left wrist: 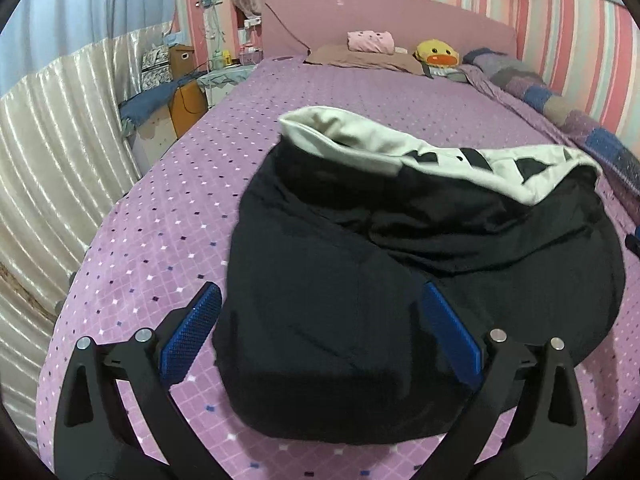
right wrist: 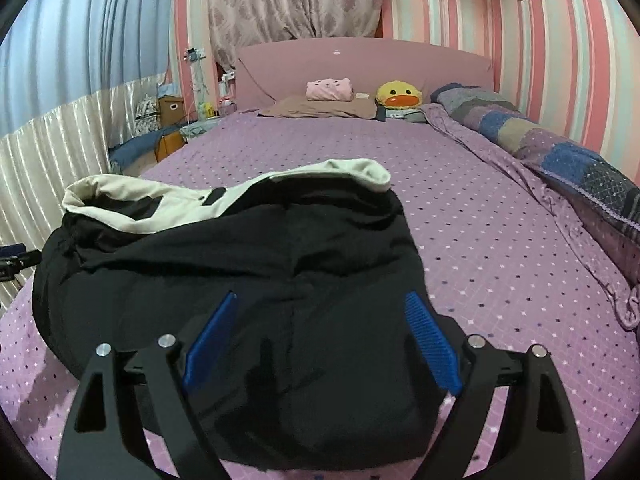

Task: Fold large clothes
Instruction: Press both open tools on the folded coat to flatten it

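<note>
A large black garment (left wrist: pixel 360 300) with a white, black-patterned part (left wrist: pixel 460 160) at its far side lies bunched and folded on the purple bed. In the left wrist view my left gripper (left wrist: pixel 322 288) stands open over the garment's near left edge. Its left pad (left wrist: pixel 192 328) is above the sheet and its right pad (left wrist: pixel 448 328) above the black cloth, and neither presses on it. In the right wrist view the same garment (right wrist: pixel 240 260) fills the foreground. My right gripper (right wrist: pixel 320 296) is open over its near right part, with cloth under both pads but not pinched.
The purple dotted bedsheet (left wrist: pixel 168 220) spreads around the garment. A patchwork quilt (right wrist: pixel 560 152) runs along the right wall. Pillows, a pink plush (right wrist: pixel 330 90) and a yellow duck plush (right wrist: pixel 400 96) sit by the headboard. Boxes and a curtain stand at the left.
</note>
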